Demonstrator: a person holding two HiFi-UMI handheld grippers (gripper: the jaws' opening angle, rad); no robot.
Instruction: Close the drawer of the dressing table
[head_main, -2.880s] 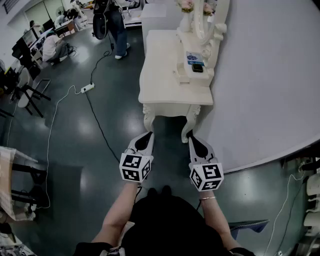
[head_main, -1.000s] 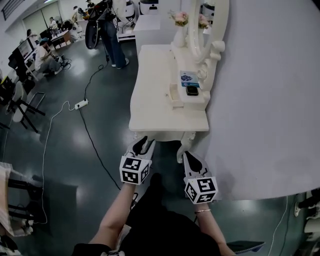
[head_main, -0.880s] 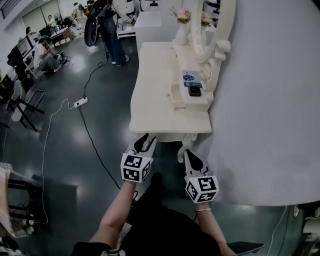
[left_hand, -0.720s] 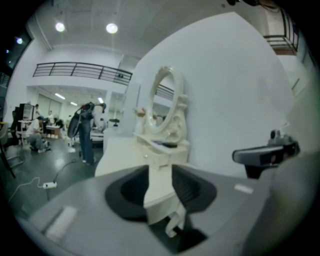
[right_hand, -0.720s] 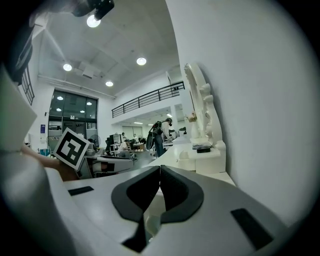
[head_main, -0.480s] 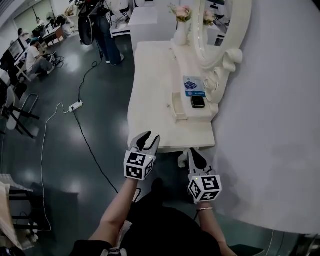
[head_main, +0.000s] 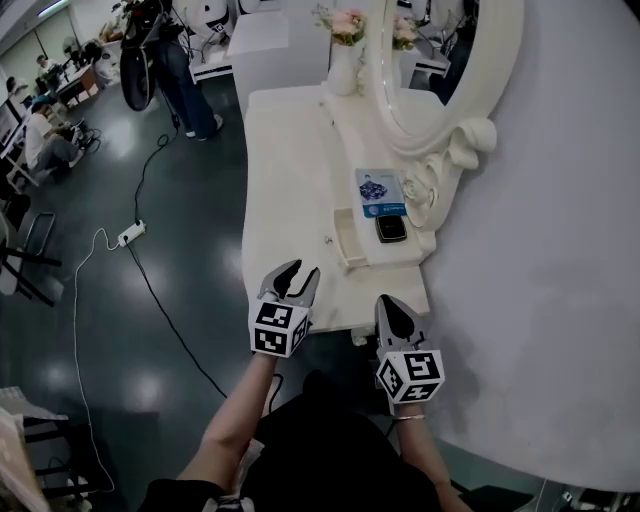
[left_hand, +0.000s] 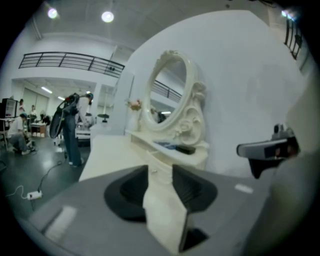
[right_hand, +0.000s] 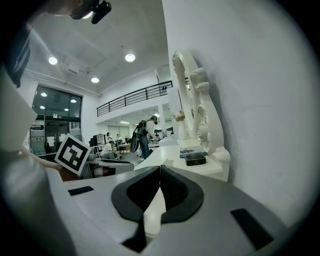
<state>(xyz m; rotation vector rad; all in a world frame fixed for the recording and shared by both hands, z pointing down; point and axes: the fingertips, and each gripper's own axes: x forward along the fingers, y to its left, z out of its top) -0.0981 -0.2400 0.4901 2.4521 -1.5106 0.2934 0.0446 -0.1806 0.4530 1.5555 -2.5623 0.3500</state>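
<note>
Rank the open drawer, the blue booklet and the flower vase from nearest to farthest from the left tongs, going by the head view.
1. open drawer: just ahead and to the right of the left tongs.
2. blue booklet: on the raised shelf beyond the drawer, by the mirror's base.
3. flower vase: at the table's far end.

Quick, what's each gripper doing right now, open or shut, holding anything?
Left gripper: open, holding nothing.
Right gripper: shut, empty.
</note>
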